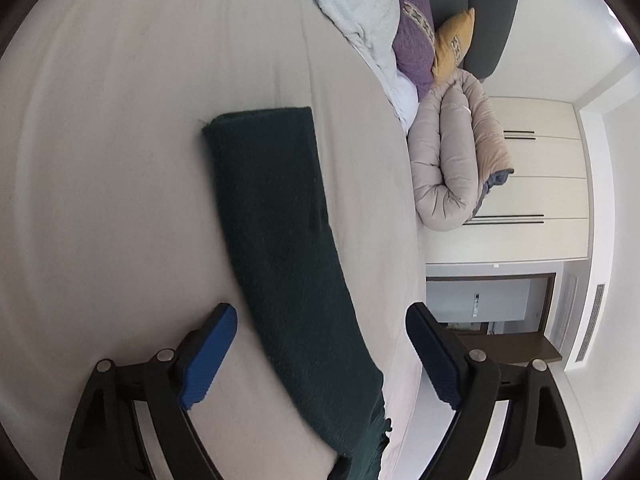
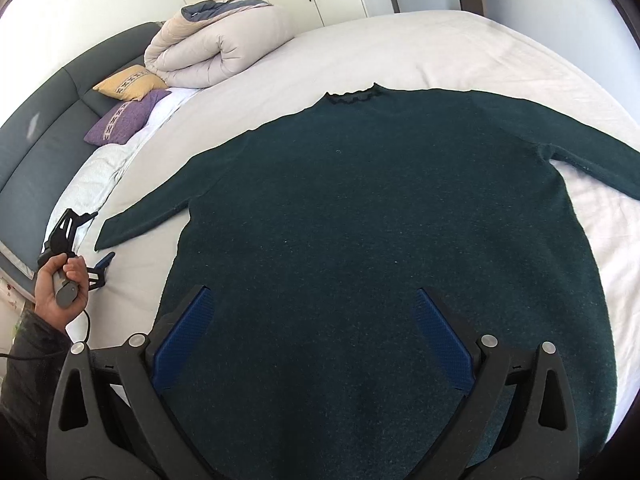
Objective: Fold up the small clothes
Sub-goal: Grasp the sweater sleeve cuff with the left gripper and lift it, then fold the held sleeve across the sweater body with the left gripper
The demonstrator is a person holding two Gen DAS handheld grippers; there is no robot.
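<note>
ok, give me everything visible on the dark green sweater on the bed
The dark green knit sweater lies flat and unfolded on the pale bedsheet, ruffled collar pointing away from the right wrist camera. Both long sleeves are spread outward; the right one runs out of frame. The fabric looks fuzzy, woolly and mostly smooth. The left sleeve stretches straight between the open jaws of the left gripper, unpinched. The right gripper hovers open over the lower body.

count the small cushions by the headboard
2: a yellow cushion leaning against the dark headboard, and a purple cushion just in front of it, touching. The rolled duvet beside them could hide more.
</note>
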